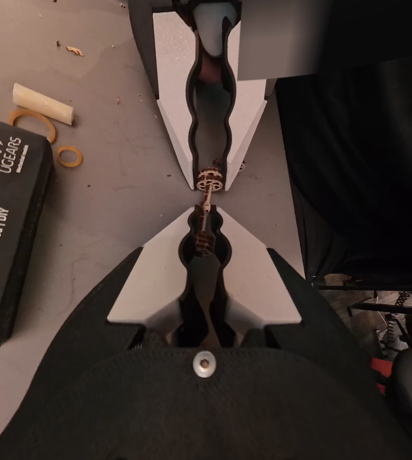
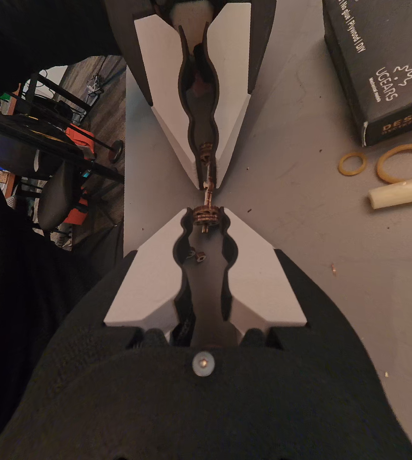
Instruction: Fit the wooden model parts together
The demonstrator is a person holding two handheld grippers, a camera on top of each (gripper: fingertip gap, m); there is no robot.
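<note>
Left wrist view is showing my left gripper [image 1: 205, 207] clamping down on a thin wooden axle [image 1: 206, 199], with a small ribbed hub [image 1: 203, 242] sitting farther back between my fingers, inside the scalloped recess. I am pinching it near the tips so the free end is sticking out toward the other tool. Facing me, the right gripper [image 1: 210, 186] is squeezing a spoked wooden wheel [image 1: 209, 180] at its very tips, holding it edge-on so its centre hole is lining up with the axle. Both sets of jaws are closed on their parts; the two pieces are meeting in the gap between the tips, above the grey table [image 1: 115, 224], though I cannot tell how deep the axle is seated. I am judging this as the pressing-together step, with the tools opposed nose to nose so the push is running straight along the axle. Right wrist view is giving the mirror of this, plus two tiny loose wooden bits [image 2: 196, 255] lying on the table under my right fingers. Off to the side, the black kit box [image 1: 1, 224], two rubber bands [image 1: 70, 156] and a pale wax stick [image 1: 43, 104] are sitting well apart from the work. Any tilt now risks snapping the thin axle.
</note>
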